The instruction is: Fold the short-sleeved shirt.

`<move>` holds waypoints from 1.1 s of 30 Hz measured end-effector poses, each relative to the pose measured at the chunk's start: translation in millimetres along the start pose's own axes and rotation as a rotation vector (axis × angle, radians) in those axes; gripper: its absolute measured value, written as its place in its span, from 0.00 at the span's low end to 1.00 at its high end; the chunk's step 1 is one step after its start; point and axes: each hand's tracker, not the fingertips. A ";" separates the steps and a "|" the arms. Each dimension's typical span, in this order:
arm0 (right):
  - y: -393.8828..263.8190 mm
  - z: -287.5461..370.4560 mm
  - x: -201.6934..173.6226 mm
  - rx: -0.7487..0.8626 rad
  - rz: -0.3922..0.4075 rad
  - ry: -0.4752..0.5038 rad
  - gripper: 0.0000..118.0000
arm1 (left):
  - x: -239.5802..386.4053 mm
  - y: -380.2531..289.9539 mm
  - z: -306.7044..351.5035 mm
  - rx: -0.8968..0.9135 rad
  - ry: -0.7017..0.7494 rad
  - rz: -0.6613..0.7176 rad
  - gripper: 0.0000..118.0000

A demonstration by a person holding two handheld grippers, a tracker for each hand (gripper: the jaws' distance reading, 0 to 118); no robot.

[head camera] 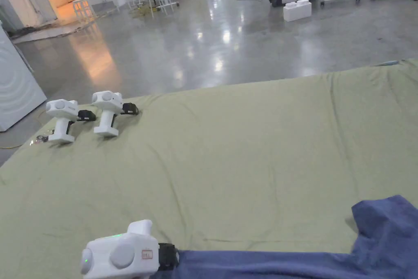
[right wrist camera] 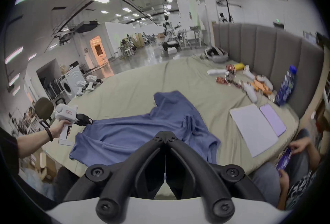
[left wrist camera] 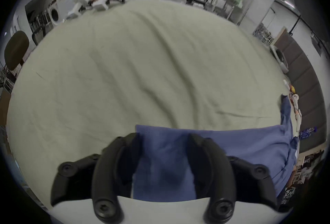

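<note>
Lying rumpled on the green sheet [right wrist camera: 135,85], the blue shirt [right wrist camera: 142,131] spreads near the bed's edge. Left gripper [left wrist camera: 163,140] stands spread over a shirt corner, apparently not pinching. Right gripper [right wrist camera: 166,138] is closed, empty, above the shirt.

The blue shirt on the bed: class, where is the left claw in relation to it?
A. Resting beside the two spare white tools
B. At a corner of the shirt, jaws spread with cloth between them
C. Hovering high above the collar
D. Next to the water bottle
B: the left claw stands open with the blue shirt's corner between its jaws.
</note>
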 end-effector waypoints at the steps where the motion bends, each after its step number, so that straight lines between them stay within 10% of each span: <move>1: -1.7 -2.1 4.5 -0.014 -0.028 -0.002 0.02 | -0.4 -2.5 -2.8 0.012 0.010 -0.022 0.42; 4: -1.9 -8.3 12.4 -0.031 -0.088 -0.003 0.02 | 20.3 -6.8 6.5 0.042 0.033 -0.107 0.07; 9: 18.7 -36.5 29.2 -0.050 -0.120 0.041 0.05 | 49.9 -8.7 -11.3 -0.022 0.155 -0.266 0.06; 13: 64.4 -101.8 53.9 -0.148 -0.105 0.017 0.88 | 44.0 0.9 -13.6 -0.049 0.136 -0.224 0.06; 14: 76.2 -126.8 59.4 -0.207 -0.064 0.025 0.89 | 42.4 2.3 -14.1 -0.057 0.132 -0.218 0.06; 18: 110.7 -218.6 62.1 -0.341 0.108 0.025 0.88 | 37.7 10.4 -15.2 -0.092 0.108 -0.163 0.06; 29: 100.7 -373.2 69.5 -0.640 0.167 -0.179 0.65 | 33.7 10.3 -14.5 -0.124 0.070 -0.152 0.06; 30: 101.3 -366.4 64.2 -0.631 0.189 -0.188 0.58 | 33.5 9.9 -14.2 -0.121 0.068 -0.152 0.06; 32: 99.3 -350.5 54.1 -0.595 0.257 -0.115 0.03 | 35.0 7.4 -13.9 -0.115 0.068 -0.157 0.06; 33: 95.9 -350.0 51.4 -0.604 0.241 -0.107 0.03 | 35.4 7.0 -14.3 -0.113 0.072 -0.157 0.06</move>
